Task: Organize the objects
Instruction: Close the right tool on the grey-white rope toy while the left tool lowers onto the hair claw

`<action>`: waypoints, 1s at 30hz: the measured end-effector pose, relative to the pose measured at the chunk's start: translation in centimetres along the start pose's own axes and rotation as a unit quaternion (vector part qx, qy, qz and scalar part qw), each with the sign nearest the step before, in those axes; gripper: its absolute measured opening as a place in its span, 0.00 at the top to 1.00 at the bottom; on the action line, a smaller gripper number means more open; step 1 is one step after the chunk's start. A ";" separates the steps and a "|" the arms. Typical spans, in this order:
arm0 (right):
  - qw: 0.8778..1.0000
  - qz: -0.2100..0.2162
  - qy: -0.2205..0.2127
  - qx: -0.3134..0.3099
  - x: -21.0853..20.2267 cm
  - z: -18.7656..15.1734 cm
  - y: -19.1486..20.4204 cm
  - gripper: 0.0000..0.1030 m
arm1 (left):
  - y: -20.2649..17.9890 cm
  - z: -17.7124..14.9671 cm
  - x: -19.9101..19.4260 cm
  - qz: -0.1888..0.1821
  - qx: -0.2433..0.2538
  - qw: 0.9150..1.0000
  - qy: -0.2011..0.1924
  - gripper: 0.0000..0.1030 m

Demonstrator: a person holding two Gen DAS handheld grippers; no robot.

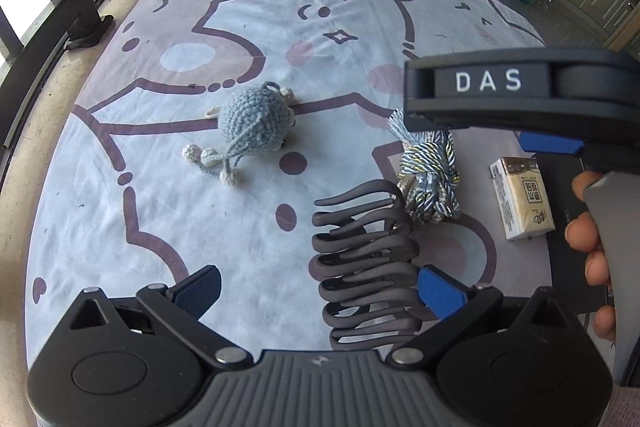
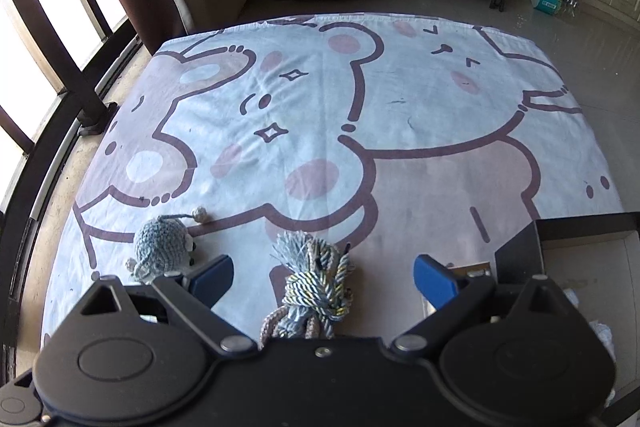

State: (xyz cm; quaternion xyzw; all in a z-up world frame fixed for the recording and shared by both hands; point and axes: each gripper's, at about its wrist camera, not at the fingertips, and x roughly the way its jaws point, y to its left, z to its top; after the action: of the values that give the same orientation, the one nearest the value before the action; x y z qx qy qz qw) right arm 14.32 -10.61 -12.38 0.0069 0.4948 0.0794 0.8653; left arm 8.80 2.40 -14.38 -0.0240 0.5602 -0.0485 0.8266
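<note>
Left wrist: one crocheted toy (image 1: 256, 115), one rope bundle (image 1: 430, 179).

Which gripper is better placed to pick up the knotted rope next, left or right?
Right. The right gripper is open with the knotted rope lying between its fingers. The left gripper is also open, but it frames the grey hair claw, with the rope further off.

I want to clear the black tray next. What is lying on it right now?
A tissue packet lies on the black tray. The right tongs and the hand holding them cover part of the tray, so anything else there stays hidden.
</note>
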 end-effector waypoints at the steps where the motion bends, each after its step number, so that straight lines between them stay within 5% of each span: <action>1: 1.000 0.002 0.003 -0.001 0.2 -0.1 0.0 0.05 | 0.4 0.0 -0.2 0.001 -0.002 1.000 -0.002 0.00; 12: 0.998 0.023 0.009 0.054 1.8 -1.0 -1.1 0.08 | 4.6 -0.3 -0.7 0.053 -0.020 0.998 -0.003 0.00; 19: 0.992 0.040 0.055 0.103 3.6 -1.7 -1.7 0.29 | 5.7 -0.6 -0.5 0.087 -0.012 0.996 0.005 0.00; 27: 0.991 0.048 0.059 0.109 3.8 -1.6 -1.2 0.43 | 5.3 0.1 -2.3 0.010 -0.045 0.998 -0.043 0.00; 30: 0.991 0.045 0.062 0.109 3.7 -1.6 -1.5 0.58 | 4.4 0.3 -2.5 -0.026 -0.050 0.997 -0.053 0.00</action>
State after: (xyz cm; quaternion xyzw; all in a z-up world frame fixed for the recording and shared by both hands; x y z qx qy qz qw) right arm 15.01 -11.66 -16.53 0.1183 0.5525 0.0638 0.8226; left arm 8.35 7.05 -12.34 -0.0829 0.5162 -0.0405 0.8515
